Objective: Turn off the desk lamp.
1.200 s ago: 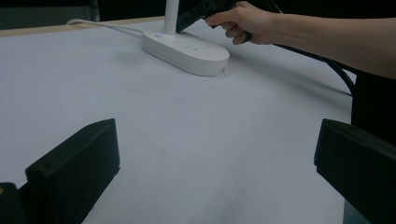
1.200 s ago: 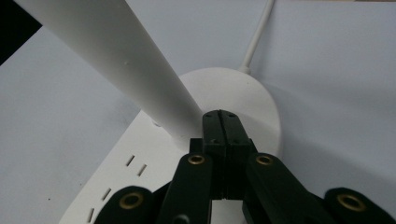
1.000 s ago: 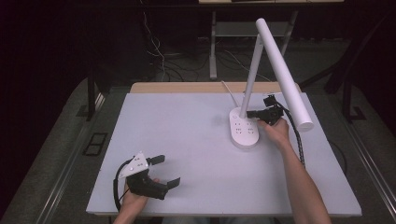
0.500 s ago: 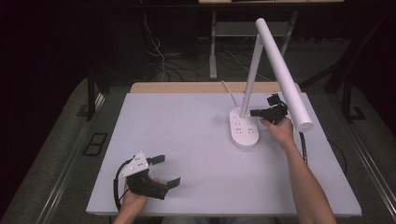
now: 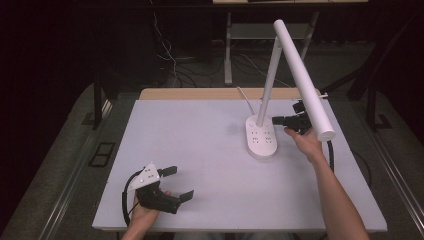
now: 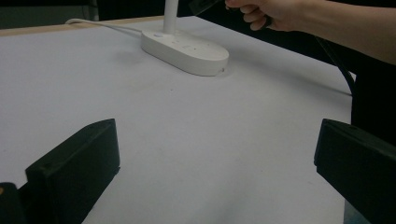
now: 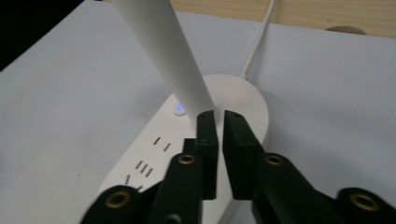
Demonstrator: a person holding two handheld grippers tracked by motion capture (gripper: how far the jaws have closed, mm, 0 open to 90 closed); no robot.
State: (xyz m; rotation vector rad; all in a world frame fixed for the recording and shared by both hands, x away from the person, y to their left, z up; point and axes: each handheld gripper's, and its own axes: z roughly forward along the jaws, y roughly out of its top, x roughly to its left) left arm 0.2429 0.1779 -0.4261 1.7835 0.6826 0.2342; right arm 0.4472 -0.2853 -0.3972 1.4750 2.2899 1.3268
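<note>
Left claw (image 5: 175, 182): low at the near-left corner of the tabletop (image 5: 200, 150), held in the left hand (image 5: 145, 210), which comes in from the bottom edge with the palm under the black body. Jaws spread wide and pointing right, nothing between them. In the left gripper view they stand at either side of the frame with bare tabletop between.

Left claw parts: grey three-cornered plate (image 5: 144, 175) on top; black cable (image 5: 125, 200) looping by the wrist.

Right claw (image 5: 280, 120): raised above the tabletop at the far right, just beside the lamp base (image 5: 261, 138), pointing left toward the stem (image 5: 267, 82). The right forearm (image 5: 335, 195) stretches diagonally from the bottom right, the hand (image 5: 302, 140) wrapped around the grip.

Right claw state: in the right gripper view the jaws (image 7: 219, 140) are pressed almost together, a thin slit between them, gripping nothing. Their tips sit in front of the stem's foot; contact cannot be told.

Lamp: white, smooth, matte plastic. Base is a flat elongated oval with rounded ends, with rows of small socket slots (image 7: 144, 165) on top and a small blue-lit button (image 7: 179, 108) beside the stem. The stem is a slim round tube tilting slightly right. The head (image 5: 302, 75) is a longer, thicker cylinder slanting down to the right, over the right hand.

Cord (image 7: 257, 42): white, running from the base's back toward the far edge.

Tabletop: pale grey, flat, matte sheet, with a wooden strip (image 5: 200, 93) along the far side.
</note>
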